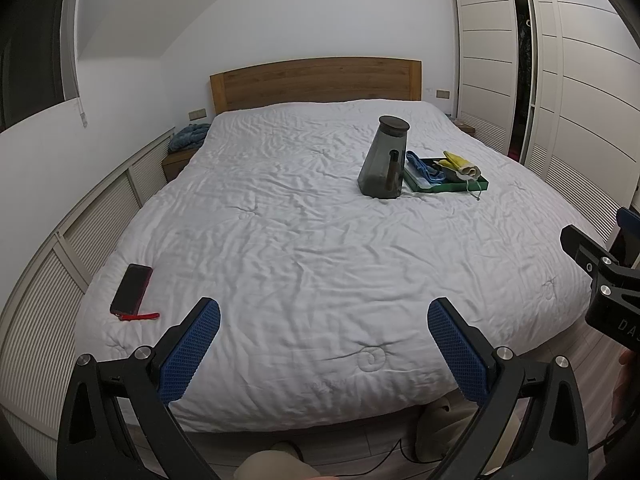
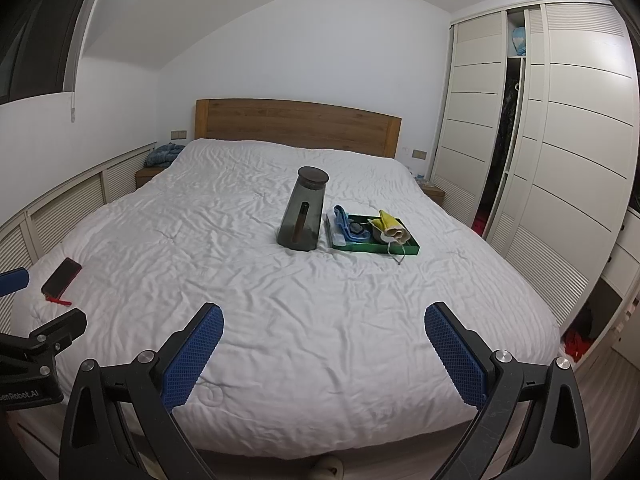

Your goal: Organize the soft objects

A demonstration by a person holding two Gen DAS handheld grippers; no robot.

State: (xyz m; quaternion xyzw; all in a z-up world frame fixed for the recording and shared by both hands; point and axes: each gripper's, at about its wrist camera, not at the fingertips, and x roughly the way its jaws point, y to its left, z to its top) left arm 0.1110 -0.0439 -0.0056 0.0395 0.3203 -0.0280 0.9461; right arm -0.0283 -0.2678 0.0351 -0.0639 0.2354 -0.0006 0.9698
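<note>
The green tray point(image 2: 408, 249) holds bunched cloths point(image 2: 352, 230), individual pieces hard to distinguish.

A jug point(image 2: 304, 214) is set on the bed point(image 2: 248, 280). A tray point(image 2: 404, 249) is placed just right of it, with cloths point(image 2: 354, 230) inside. A phone point(image 2: 61, 272) is laid far left.

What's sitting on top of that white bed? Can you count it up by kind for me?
Dark jug: 1
Green tray of soft cloths: 1
Phone with red strap: 1
Total: 3
</note>
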